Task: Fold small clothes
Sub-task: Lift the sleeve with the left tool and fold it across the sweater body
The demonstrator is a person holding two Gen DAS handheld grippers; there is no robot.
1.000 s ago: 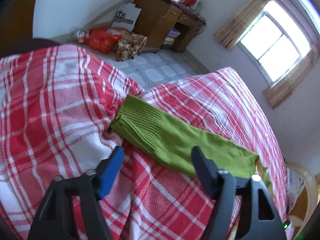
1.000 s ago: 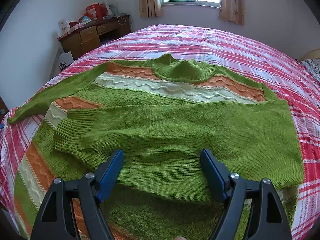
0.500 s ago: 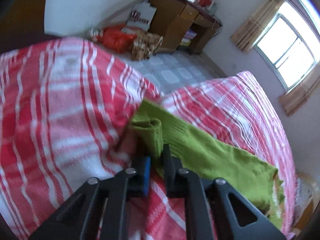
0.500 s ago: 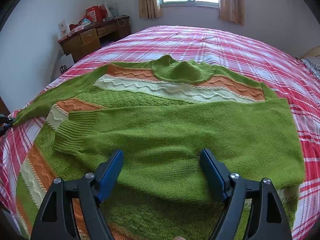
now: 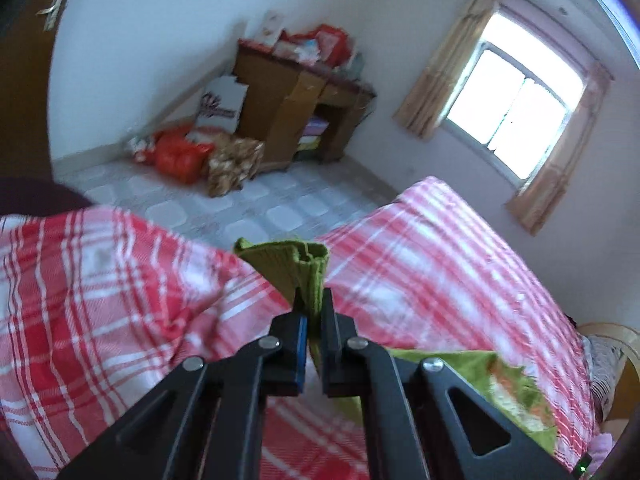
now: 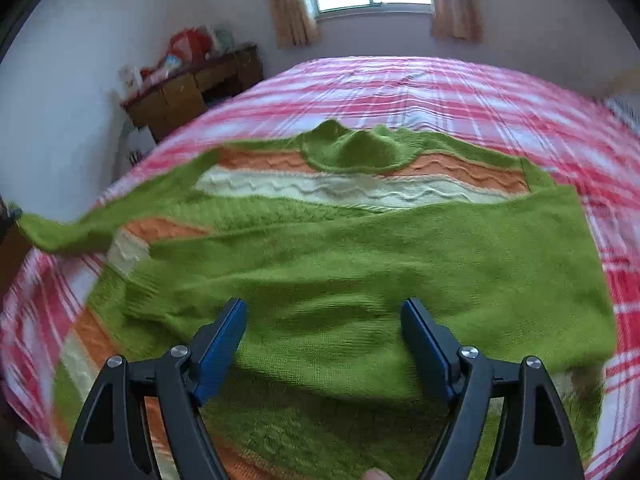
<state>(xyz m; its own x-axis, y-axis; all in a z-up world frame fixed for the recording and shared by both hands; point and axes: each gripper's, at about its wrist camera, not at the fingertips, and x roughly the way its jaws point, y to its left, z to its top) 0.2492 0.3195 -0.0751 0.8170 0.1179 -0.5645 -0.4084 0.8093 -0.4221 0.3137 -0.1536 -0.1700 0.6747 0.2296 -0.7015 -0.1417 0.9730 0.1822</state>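
Observation:
A green knit sweater (image 6: pixel 360 248) with orange and cream stripes lies flat on the red plaid bed (image 6: pixel 440 88). Its right sleeve is folded across the body. My left gripper (image 5: pixel 313 312) is shut on the ribbed cuff of the left sleeve (image 5: pixel 298 268) and holds it lifted above the bed. That sleeve (image 6: pixel 60 232) shows raised at the left edge of the right wrist view. My right gripper (image 6: pixel 323 320) is open and hovers over the folded sleeve, touching nothing I can see.
A wooden desk (image 5: pixel 296 96) with clutter on top stands by the wall, with bags (image 5: pixel 180 156) on the tiled floor beside it. A curtained window (image 5: pixel 512 120) is on the far wall. The bed edge drops to the floor near the lifted cuff.
My left gripper closed on the sleeve cuff and lifted it off the bed. My right gripper stayed open and rose slightly over the sweater.

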